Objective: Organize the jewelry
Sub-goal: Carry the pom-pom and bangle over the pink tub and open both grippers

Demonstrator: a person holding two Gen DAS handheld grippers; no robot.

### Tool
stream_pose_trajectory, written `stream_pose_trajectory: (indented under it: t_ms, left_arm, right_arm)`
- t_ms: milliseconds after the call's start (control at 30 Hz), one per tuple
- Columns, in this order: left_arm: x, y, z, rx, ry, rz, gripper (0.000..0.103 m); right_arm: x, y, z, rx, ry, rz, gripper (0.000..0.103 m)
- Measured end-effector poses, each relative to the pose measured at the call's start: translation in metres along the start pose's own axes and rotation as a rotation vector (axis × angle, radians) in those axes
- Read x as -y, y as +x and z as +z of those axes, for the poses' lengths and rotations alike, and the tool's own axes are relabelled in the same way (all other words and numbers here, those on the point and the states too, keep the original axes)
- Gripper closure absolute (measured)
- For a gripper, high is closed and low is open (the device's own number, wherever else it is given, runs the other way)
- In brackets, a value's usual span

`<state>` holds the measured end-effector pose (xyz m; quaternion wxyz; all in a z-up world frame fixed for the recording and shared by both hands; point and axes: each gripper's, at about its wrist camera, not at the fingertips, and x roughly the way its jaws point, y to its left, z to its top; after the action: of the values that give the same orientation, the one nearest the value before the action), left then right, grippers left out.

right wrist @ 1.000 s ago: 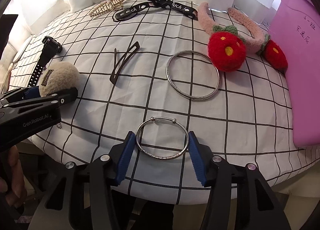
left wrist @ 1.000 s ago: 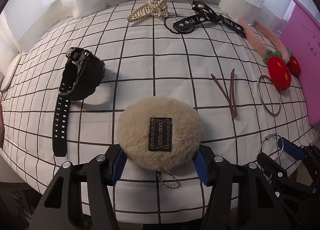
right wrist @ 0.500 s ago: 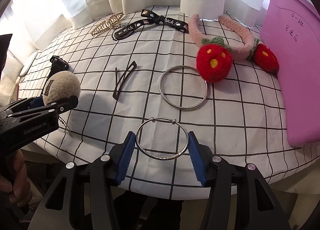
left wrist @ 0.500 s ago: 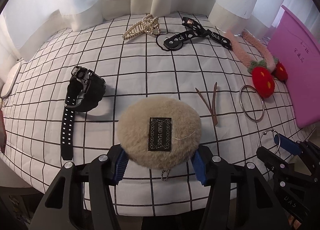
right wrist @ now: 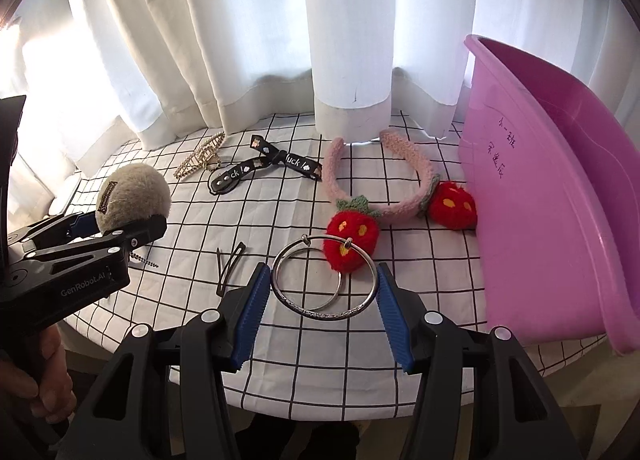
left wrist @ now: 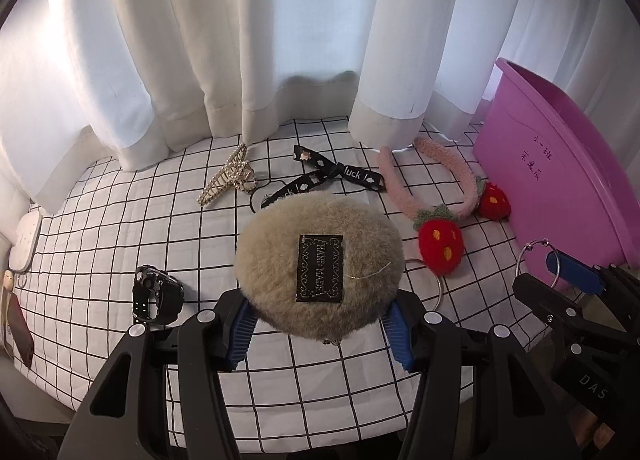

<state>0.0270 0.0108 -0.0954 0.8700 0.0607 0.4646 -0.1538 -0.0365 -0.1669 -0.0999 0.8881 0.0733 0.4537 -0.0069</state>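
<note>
The left gripper [left wrist: 319,334] is clamped on a beige fur pompom [left wrist: 318,270]; the pompom sits between both blue pads, its black label facing up, held above the checked tablecloth [left wrist: 120,228]. The right gripper [right wrist: 320,302] is closed on a silver bangle [right wrist: 325,277], whose rim touches each pad [right wrist: 252,306]. A second silver ring [right wrist: 310,284] lies on the cloth beneath it. The pink bin [right wrist: 560,180] stands to the right, beside the strawberry headband [right wrist: 380,196].
</note>
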Motion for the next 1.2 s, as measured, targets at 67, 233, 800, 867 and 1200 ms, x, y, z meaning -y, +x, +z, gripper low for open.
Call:
stream_pose_trajectory:
  t_ms: [67,233,800,867,1200]
  left_arm:
    - [0.014,-0.007,0.012,0.025,0.022,-0.016,0.050]
    - [0.054,-0.023,0.045,0.090,0.080,-0.071,0.050]
    - [0.243,0.002,0.114,0.102,0.296,-0.277,0.049]
    - [0.259,0.012,0.117,0.084,0.307,-0.285,0.049]
    - [0.301,0.049,0.116,-0.025,0.328,-0.274,0.045]
  right_arm:
    - [0.011,-0.013,0.008,0.035,0.009,-0.017,0.051]
    - [0.048,-0.048,0.028,0.119,0.047,-0.061,0.051]
    - [0.216,-0.082,0.044,0.174,0.237,-0.222,0.051]
    - [0.231,-0.076,0.041,0.148,0.255,-0.224,0.051]
    - [0.266,-0.056,0.031,0.054,0.294,-0.233,0.051]
